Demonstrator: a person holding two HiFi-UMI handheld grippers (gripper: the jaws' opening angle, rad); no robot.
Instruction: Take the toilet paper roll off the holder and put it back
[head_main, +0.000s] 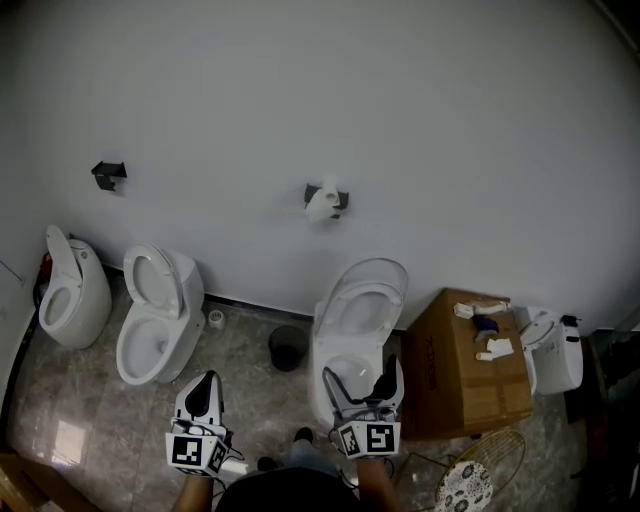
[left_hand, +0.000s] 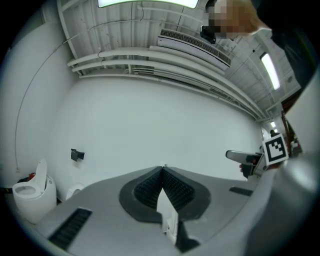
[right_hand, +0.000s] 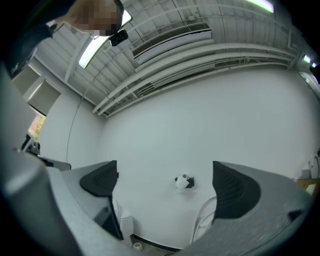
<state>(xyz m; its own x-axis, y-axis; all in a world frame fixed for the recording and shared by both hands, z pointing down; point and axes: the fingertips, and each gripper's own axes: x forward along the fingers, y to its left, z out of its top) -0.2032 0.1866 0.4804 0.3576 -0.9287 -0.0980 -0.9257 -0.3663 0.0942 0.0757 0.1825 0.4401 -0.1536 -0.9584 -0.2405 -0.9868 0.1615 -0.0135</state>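
White wall (head_main: 450, 120) bearing white toilet paper roll (head_main: 322, 205) on black holder (head_main: 342, 197); right gripper (head_main: 360, 385) gaping empty below roll, aiming for grab; left gripper (head_main: 205, 388) idling closed, empty.

head view looks down from afar; gripper views (tilted upward) share its wall (head_main: 420, 110).

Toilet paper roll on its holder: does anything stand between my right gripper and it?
Nothing visible does. The toilet paper roll hangs on its holder, in plain sight between the open jaws of the right gripper. A toilet with its lid up stands on the floor below it, so the reach probably goes over that.
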